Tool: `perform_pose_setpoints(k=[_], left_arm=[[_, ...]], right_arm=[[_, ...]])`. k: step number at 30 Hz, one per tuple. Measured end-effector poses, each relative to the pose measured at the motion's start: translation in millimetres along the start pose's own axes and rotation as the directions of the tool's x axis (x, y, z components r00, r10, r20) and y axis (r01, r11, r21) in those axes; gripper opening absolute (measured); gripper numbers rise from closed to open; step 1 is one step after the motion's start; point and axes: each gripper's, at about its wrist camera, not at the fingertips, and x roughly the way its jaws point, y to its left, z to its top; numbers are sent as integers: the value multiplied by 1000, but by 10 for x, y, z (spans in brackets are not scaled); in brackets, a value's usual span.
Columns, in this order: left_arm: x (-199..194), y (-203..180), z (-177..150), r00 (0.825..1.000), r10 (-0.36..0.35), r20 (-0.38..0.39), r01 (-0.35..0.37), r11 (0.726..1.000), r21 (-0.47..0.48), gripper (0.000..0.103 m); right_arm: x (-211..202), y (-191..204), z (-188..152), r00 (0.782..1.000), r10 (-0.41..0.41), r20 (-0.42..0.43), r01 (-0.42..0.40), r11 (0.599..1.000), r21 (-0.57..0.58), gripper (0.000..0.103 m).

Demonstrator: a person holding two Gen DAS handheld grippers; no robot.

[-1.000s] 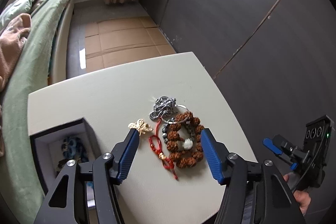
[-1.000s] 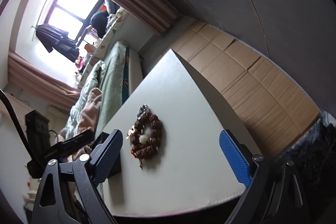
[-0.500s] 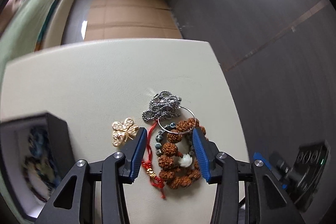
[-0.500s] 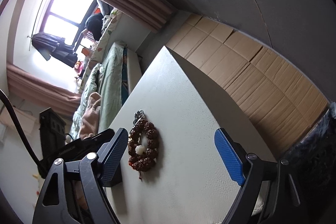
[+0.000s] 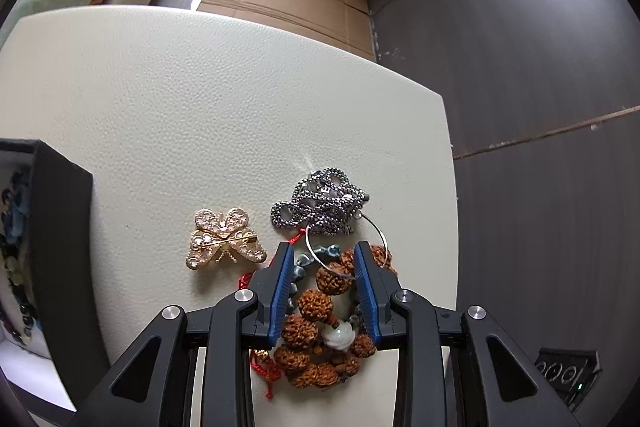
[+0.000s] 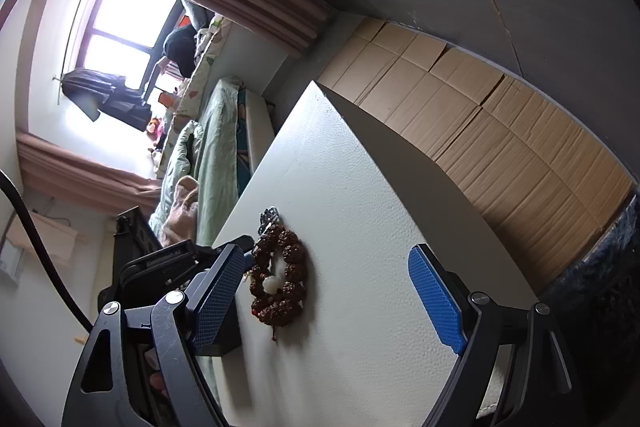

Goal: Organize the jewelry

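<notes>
A brown seed-bead bracelet [image 5: 316, 307] with one white bead lies on the cream table [image 5: 200, 87], tangled with a red cord [image 5: 264, 367] and dark grey beads. My left gripper [image 5: 323, 255] points down over it; its jaws are closing with part of the bracelet between the blue pads, which are not clearly pressing. A silver chain [image 5: 320, 205] and a thin hoop [image 5: 376, 231] lie just beyond, and a gold butterfly brooch [image 5: 226, 241] lies to the left. In the right wrist view my right gripper [image 6: 328, 259] hangs open above the table near the bracelet [image 6: 280, 279], holding nothing.
A black jewelry box [image 5: 60, 227] with beaded pieces inside stands at the table's left edge. The table's right edge [image 5: 452, 187] drops to a dark floor. A bed [image 6: 216, 147] and flattened cardboard [image 6: 500, 131] lie beyond the table.
My left gripper has dropped toward the jewelry pile and rolled, and its jaws have narrowed around the bead bracelet. The right gripper has sunk slightly and stays wide.
</notes>
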Motion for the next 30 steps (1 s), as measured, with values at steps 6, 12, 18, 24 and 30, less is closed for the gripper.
perform_pose_setpoints(k=[6,12,18,24,30], left_arm=[[55,14,5,999,-33,-1,33,996,-81,24],[57,59,-31,998,-65,2,65,992,-111,7],[-198,17,-81,996,-78,41,80,996,-35,3],[-525,21,-199,992,-102,77,100,995,21,1],[-734,-3,-195,986,-118,117,112,992,56,1]], right_arm=[[-14,-8,-7,1000,-1,-1,1,1000,0,86],[-33,-9,-10,1000,-1,0,1,1000,6,86],[-15,31,-2,1000,-10,-6,10,1000,-12,86],[36,127,2,1000,-13,-16,12,998,-62,76],[154,196,7,998,-13,-56,8,996,-91,63]])
